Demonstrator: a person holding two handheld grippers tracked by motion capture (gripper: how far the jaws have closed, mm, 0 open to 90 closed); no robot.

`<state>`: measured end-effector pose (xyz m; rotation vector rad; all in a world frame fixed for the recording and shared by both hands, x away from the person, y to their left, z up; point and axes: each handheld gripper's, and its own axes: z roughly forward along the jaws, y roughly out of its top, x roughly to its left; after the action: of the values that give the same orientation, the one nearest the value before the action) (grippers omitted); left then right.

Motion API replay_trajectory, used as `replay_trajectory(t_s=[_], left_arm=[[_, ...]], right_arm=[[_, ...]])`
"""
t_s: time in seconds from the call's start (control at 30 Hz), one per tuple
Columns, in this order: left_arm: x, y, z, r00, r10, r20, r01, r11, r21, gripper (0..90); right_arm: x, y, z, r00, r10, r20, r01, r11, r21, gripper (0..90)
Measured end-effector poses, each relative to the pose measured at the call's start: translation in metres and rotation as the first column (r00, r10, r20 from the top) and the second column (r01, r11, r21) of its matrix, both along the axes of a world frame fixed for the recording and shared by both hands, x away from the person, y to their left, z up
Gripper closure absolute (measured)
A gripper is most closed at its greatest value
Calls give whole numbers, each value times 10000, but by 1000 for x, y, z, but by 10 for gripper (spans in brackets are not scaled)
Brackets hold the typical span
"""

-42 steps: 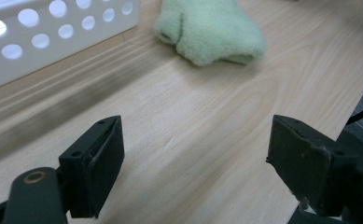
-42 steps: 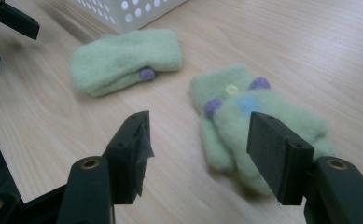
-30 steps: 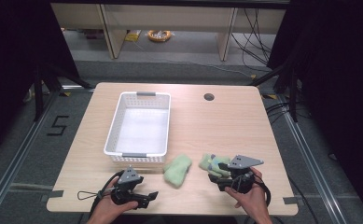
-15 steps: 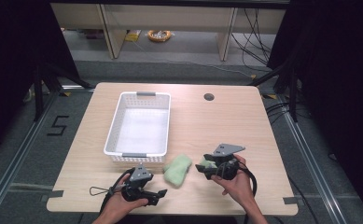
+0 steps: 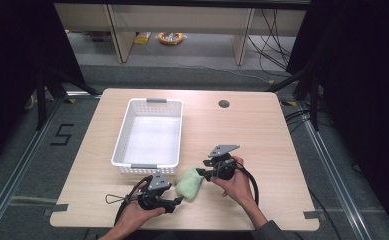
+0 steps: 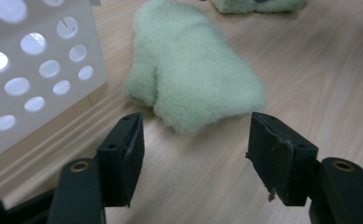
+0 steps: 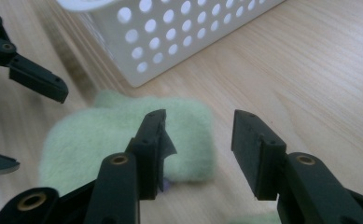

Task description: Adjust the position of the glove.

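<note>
- a pale green fleece mitten is seen lying flat on the desk, just beside the near end of the white perforated basket.
- it is judged soft, light and limp; the near edge is best pinched, since it will sag.
- its long axis is seen running away from the left claw, toward the basket corner.
- the left claw is released, jaws apart just short of the mitten.
- the right claw is likewise released, hovering over the mitten's edge.

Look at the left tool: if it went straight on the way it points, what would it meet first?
Most likely the green fluffy cloth. The left tool is open and aimed at the cloth's near edge, low over the table; the exact gap is unclear.
</note>
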<state>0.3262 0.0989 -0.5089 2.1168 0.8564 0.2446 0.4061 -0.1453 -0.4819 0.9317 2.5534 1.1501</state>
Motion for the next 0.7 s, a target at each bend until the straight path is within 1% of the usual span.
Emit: replay_trajectory(t_s=[0.03, 0.07, 0.1, 0.13, 0.17, 0.2, 0.23, 0.27, 0.3, 0.33, 0.37, 0.4, 0.43, 0.47, 0.5, 0.53, 0.57, 0.6, 0.63, 0.67, 0.7], left_arm=[[1, -1, 0, 9999, -101, 37, 101, 9999, 18, 377], [2, -2, 0, 9998, -150, 133, 149, 9999, 67, 389], [2, -4, -1, 9999, -54, 157, 54, 10000, -35, 402], [2, -4, -1, 9999, -54, 157, 54, 10000, -35, 410], [4, -5, -2, 9995, -205, 223, 202, 9997, 154, 417], [5, -5, -2, 9992, -256, 296, 246, 9991, 339, 426], [5, -5, -2, 9992, -256, 296, 246, 9991, 339, 442], [6, -8, -3, 9995, -216, 245, 211, 9995, 217, 446], [6, -8, -3, 9995, -216, 245, 211, 9995, 217, 453], [7, -9, -3, 9992, -235, 313, 227, 9993, 284, 475], [7, -9, -2, 9985, -436, 321, 425, 9985, 356, 475], [8, -11, -3, 9982, -468, 373, 456, 9985, 315, 502], [8, -11, -3, 9982, -468, 373, 456, 9985, 315, 523], [9, -12, -4, 9984, -402, 399, 385, 9983, 431, 538], [9, -12, -4, 9984, -402, 399, 385, 9983, 431, 578], [8, -12, -4, 9985, -403, 377, 392, 9988, 298, 624], [8, -12, -4, 9985, -403, 377, 392, 9988, 298, 672], [9, -10, -3, 9975, -516, 478, 504, 9984, 257, 719], [8, -9, -2, 9982, -454, 395, 442, 9986, 304, 755], [8, -9, -2, 9982, -454, 395, 442, 9986, 304, 779], [9, -8, -2, 9971, -574, 491, 555, 9977, 388, 779]], right_arm=[[4, 4, 0, 9998, 82, -153, -84, 9998, -183, 579], [5, 7, -2, 9999, 16, -123, -17, 10000, -73, 587], [7, 8, -3, 9999, -3, -164, 1, 9999, -107, 591], [9, 9, -4, 10000, 27, -84, -28, 9999, -161, 597], [10, 11, -5, 9999, -2, -139, 0, 9999, -159, 602], [10, 12, -6, 9992, -58, -397, 55, 9999, -98, 610], [10, 12, -6, 9992, -58, -397, 55, 9999, -98, 610], [14, 11, -8, 9990, 21, -453, -36, 9994, -330, 624], [15, 12, -9, 9983, -70, -587, 54, 9996, -286, 630], [16, 13, -11, 9983, -61, -583, 50, 9998, -190, 632], [16, 13, -11, 9983, -61, -583, 50, 9998, -190, 632], [16, 15, -13, 9970, -83, -771, 51, 9991, -418, 641], [16, 15, -13, 9970, -83, -771, 51, 9991, -418, 641], [17, 16, -15, 9959, -78, -897, 59, 9997, -223, 660], [17, 16, -15, 9959, -78, -897, 59, 9997, -223, 660], [16, 16, -16, 9926, -173, -1205, 130, 9993, -363, 702], [16, 16, -16, 9926, -173, -1205, 130, 9993, -363, 702], [16, 16, -18, 9932, -109, -1161, 85, 9997, -212, 730], [16, 16, -20, 9929, -201, -1175, 193, 9998, -74, 742], [15, 16, -20, 9926, -151, -1209, 157, 9999, 45, 758], [15, 16, -20, 9926, -151, -1209, 157, 9999, 45, 758]])
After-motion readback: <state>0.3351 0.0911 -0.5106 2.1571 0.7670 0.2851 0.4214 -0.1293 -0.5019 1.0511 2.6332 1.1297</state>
